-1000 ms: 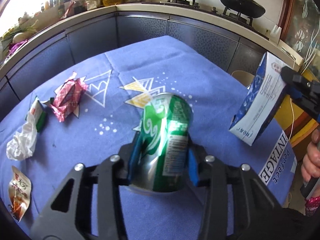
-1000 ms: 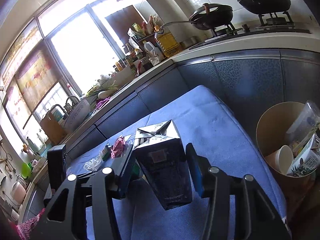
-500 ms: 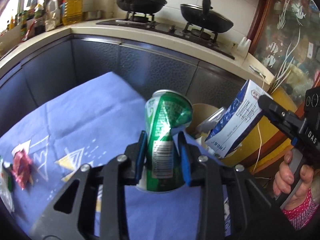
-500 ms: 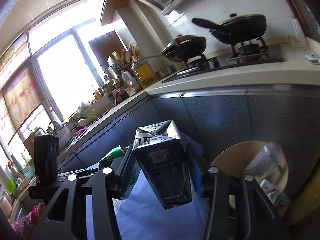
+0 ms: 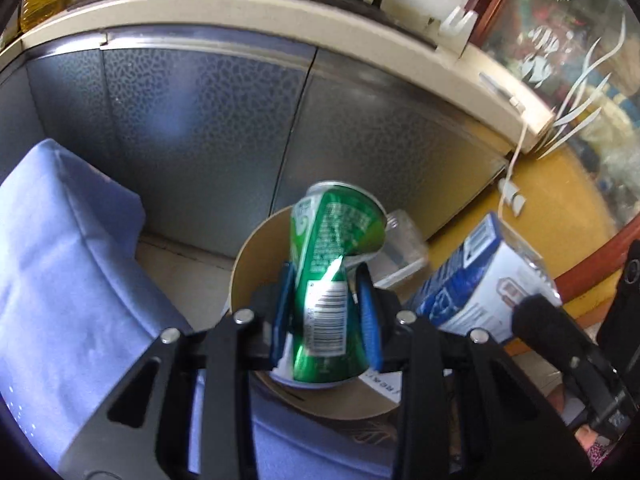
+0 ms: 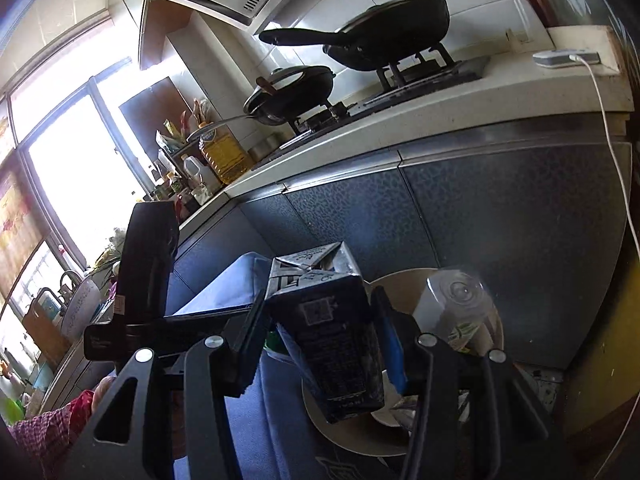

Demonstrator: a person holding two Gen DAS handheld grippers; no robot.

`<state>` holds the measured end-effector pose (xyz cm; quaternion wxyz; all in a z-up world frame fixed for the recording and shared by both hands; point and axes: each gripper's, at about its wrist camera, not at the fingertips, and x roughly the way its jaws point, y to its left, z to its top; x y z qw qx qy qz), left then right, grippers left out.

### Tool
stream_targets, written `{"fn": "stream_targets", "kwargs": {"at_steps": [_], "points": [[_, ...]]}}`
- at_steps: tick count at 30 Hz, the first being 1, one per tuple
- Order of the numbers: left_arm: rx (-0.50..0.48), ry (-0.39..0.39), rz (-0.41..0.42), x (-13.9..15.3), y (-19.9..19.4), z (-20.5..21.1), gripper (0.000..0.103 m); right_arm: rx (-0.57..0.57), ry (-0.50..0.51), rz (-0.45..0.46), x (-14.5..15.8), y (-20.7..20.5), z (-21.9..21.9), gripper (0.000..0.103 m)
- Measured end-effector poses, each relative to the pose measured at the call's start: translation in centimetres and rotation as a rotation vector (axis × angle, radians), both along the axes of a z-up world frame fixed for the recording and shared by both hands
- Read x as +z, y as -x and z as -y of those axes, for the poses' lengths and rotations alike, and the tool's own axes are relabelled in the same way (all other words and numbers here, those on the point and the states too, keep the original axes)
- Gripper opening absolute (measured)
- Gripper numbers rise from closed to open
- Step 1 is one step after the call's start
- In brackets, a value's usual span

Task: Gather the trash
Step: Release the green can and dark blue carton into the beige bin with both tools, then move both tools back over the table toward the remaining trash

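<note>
My left gripper is shut on a dented green can and holds it over the open mouth of a round tan trash bin on the floor beside the table. My right gripper is shut on a blue and white milk carton, which also shows in the left wrist view at the right of the can. The carton hangs over the near side of the same bin. A clear plastic bottle and other trash lie in the bin.
The blue tablecloth hangs down at the left of the bin. Grey cabinet doors stand close behind it, under a counter with a stove and black pans. A white cable hangs down at the right.
Both grippers have swung right from over the table to over the trash bin, still holding the can and the carton. The table's wrappers have left the view.
</note>
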<state>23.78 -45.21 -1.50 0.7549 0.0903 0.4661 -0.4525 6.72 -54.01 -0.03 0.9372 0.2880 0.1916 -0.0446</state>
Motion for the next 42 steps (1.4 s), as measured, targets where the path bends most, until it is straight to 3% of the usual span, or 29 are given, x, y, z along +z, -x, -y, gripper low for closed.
{"fn": "stream_targets", "kwargs": {"at_steps": [3,7,15,17,25,29,33,42], "points": [[0.0,-0.039,-0.009,-1.4,-0.1,0.7,0.03,0.01,-0.028,-0.01,-1.0,-0.4,0.1,0.051],[0.023,-0.079,-0.003,-2.1,-0.3,0.7,0.057,0.02,-0.062,-0.021,-2.2,-0.8,0.1,0.051],[0.068,0.031,0.011,1.2,-0.2,-3.4,0.057,0.026,-0.03,-0.118,-3.8,-1.7,-1.0,0.054],[0.067,0.051,0.026,2.1,0.4,-4.5,0.059,-0.007,-0.009,-0.133,-3.7,-1.0,-1.4,0.064],[0.086,0.114,0.084,5.4,3.0,-9.5,0.061,-0.126,0.015,-0.014,-1.0,3.9,-1.7,0.065],[0.125,0.14,0.121,6.6,4.6,-14.0,0.061,-0.127,0.028,0.035,1.4,5.4,-2.6,0.065],[0.196,0.139,0.149,7.2,6.1,-20.5,0.061,-0.045,0.031,0.06,3.2,4.9,-5.1,0.065],[0.478,0.056,0.237,6.7,9.4,-39.4,0.061,0.285,0.048,-0.021,3.4,-1.6,-18.1,0.063]]}}
